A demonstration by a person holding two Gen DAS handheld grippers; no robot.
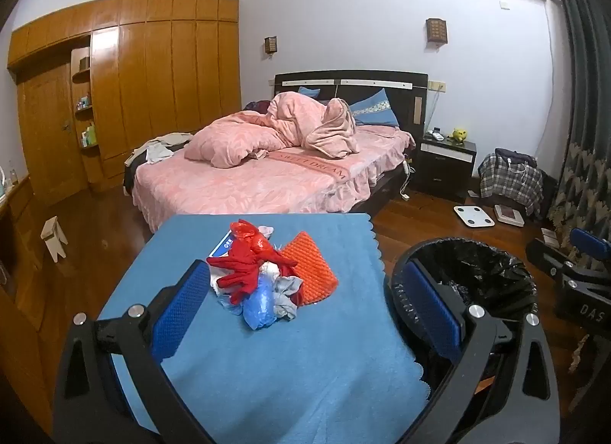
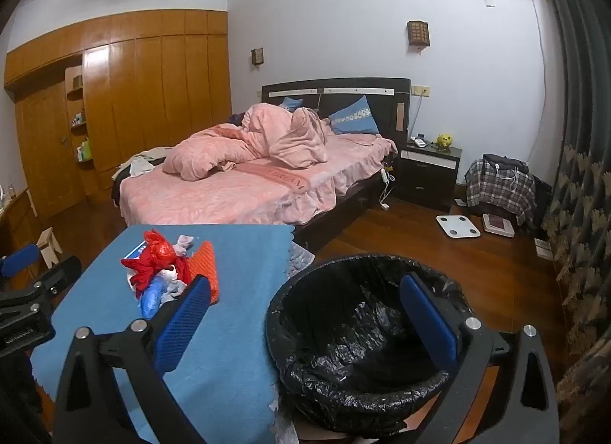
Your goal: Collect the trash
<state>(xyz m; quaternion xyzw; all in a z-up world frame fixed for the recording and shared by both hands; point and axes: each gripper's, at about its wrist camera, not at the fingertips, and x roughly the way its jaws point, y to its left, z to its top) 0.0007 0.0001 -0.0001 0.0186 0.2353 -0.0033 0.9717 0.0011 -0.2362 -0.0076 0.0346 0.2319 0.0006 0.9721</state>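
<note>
**Trash heaped on the counter, both grippers wide apart**

Trash pile sits on the blue cloth covering the counter, seen from my left wrist camera: red plastic on top, a blue bag and pale wrappers below, an orange textured pad touching its right side. My left gripper hangs over the near cloth with its fingers spread wide and nothing between them; the left pad is just beside the pile. The black-lined bin stands beside the counter's right edge, partly behind the right pad. My right gripper shows at the far right (only part of it is visible here).

From the right wrist camera, the pile lies left of centre on the cloth, and the orange pad leans against it. My right gripper is held open and empty, its span straddling the counter edge and the bin. The bin's liner looks empty. My left gripper sits at the left edge. A pink bed fills the background.
</note>
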